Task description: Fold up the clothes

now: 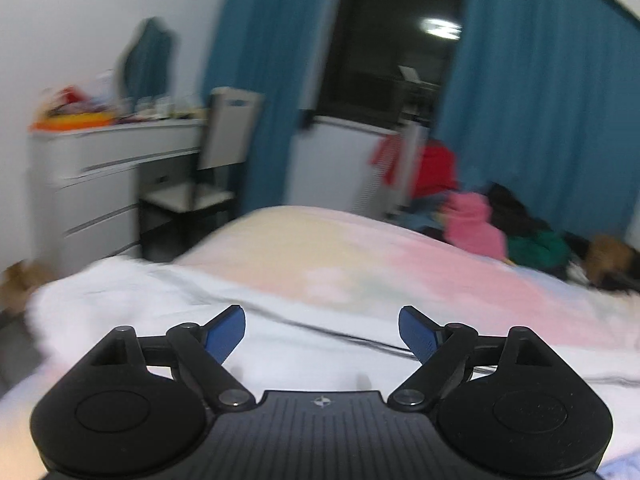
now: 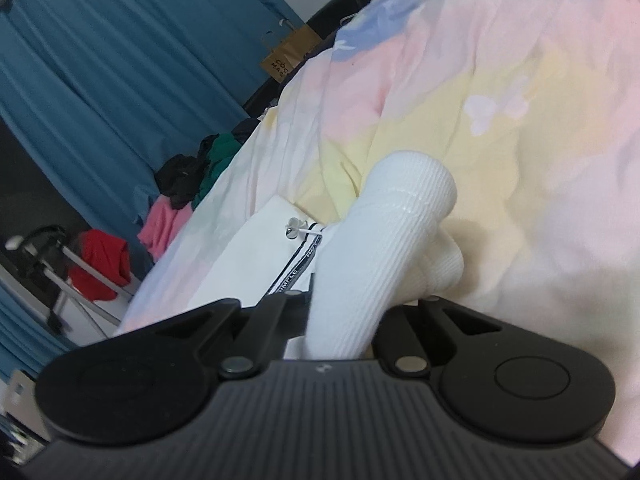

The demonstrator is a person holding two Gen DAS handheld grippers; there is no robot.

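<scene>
A white garment (image 1: 152, 300) lies spread on the pastel bedspread (image 1: 320, 256) in the left wrist view. My left gripper (image 1: 322, 330) is open and empty just above it, blue pads (image 1: 224, 334) wide apart. In the right wrist view my right gripper (image 2: 340, 316) is shut on a white ribbed cuff or sleeve (image 2: 384, 232), which hides the fingertips. The white garment with a black-trimmed band and drawstring (image 2: 280, 252) lies beneath on the bedspread (image 2: 500, 100).
A pile of pink, green, black and red clothes (image 1: 492, 224) sits at the bed's far right edge; it also shows in the right wrist view (image 2: 180, 200). A white dresser (image 1: 100, 176), a chair (image 1: 208, 176) and blue curtains (image 1: 540, 100) stand behind. A brown paper bag (image 2: 290, 54).
</scene>
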